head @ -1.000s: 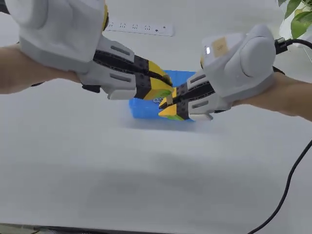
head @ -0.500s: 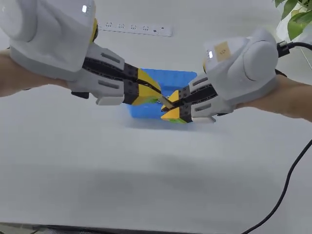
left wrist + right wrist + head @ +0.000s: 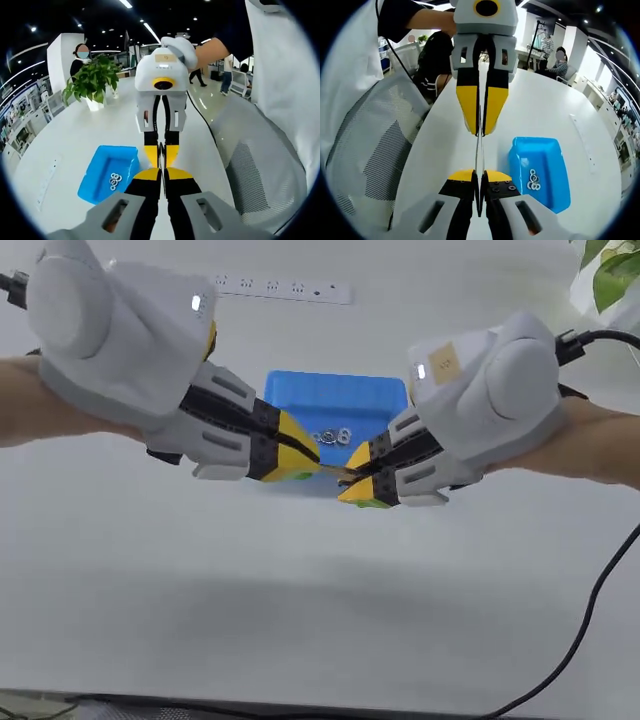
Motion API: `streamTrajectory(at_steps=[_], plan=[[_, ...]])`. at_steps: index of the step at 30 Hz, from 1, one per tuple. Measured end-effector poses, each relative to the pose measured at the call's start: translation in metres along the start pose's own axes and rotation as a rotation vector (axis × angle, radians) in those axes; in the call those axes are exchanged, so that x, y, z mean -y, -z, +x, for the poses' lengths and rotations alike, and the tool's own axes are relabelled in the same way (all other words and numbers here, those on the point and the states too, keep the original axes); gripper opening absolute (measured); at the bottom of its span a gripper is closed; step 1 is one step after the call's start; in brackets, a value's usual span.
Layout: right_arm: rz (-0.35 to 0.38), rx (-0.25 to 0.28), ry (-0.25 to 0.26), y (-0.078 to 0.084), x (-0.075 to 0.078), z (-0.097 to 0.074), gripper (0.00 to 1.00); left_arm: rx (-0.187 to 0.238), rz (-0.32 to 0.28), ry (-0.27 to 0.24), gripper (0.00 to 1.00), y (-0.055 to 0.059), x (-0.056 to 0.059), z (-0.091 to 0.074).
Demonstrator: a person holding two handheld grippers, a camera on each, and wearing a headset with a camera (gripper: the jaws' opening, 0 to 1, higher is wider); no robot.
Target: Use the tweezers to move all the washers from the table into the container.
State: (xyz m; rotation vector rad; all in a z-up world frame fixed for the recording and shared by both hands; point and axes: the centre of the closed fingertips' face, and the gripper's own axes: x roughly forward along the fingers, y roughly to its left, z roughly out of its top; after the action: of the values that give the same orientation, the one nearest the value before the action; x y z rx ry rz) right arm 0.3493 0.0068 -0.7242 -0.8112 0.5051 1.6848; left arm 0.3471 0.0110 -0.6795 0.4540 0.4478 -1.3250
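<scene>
A blue container (image 3: 335, 400) stands mid-table with several washers (image 3: 333, 437) inside. In front of its near edge my left gripper (image 3: 305, 462) and right gripper (image 3: 355, 476) point tip to tip. Thin metal tweezers (image 3: 336, 470) bridge the short gap, and each gripper is shut on one end. In the right gripper view the tweezers (image 3: 479, 150) run straight from my right gripper (image 3: 480, 175) up into the left gripper (image 3: 481, 129), beside the container (image 3: 542, 170) and its washers (image 3: 534, 180). The left gripper view has the left gripper (image 3: 162, 175) meeting the right gripper (image 3: 161, 152), container (image 3: 110, 172) at lower left.
A white power strip (image 3: 280, 288) lies at the far edge of the table. A potted plant (image 3: 605, 275) stands at the back right. A black cable (image 3: 590, 610) trails off the right gripper over the table. A mesh chair (image 3: 260, 165) stands beside the table.
Both grippers have drawn back from above the container to its near edge, still joined by the tweezers. The washers inside now show. The head camera has shifted.
</scene>
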Motion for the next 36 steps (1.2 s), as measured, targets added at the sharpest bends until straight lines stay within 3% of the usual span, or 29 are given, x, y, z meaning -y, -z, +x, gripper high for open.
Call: streamTrajectory(at_steps=[5,10,15,19,20,29,36], plan=[[-0.012,-0.012,-0.006,0.004,0.0,0.003,0.07,-0.03,0.005,0.002,0.07,0.008,-0.001,0.005],[-0.014,0.011,-0.009,0.0,0.0,0.005,0.07,-0.077,0.022,0.006,0.1,0.018,0.0,0.011],[-0.029,0.006,-0.012,0.0,0.0,0.008,0.07,-0.092,0.033,0.008,0.08,0.019,0.001,0.013],[-0.008,0.002,-0.008,0.002,0.002,0.011,0.07,-0.118,0.059,0.002,0.08,0.023,0.001,0.015],[0.038,-0.002,-0.007,0.004,0.002,0.012,0.07,-0.122,0.067,-0.002,0.08,0.024,0.001,0.016],[0.018,-0.023,-0.009,0.017,-0.003,0.013,0.09,-0.122,0.066,0.016,0.08,0.027,0.004,0.028],[0.027,-0.03,-0.002,0.027,0.0,0.01,0.1,-0.157,0.059,0.021,0.08,0.039,0.0,0.033]])
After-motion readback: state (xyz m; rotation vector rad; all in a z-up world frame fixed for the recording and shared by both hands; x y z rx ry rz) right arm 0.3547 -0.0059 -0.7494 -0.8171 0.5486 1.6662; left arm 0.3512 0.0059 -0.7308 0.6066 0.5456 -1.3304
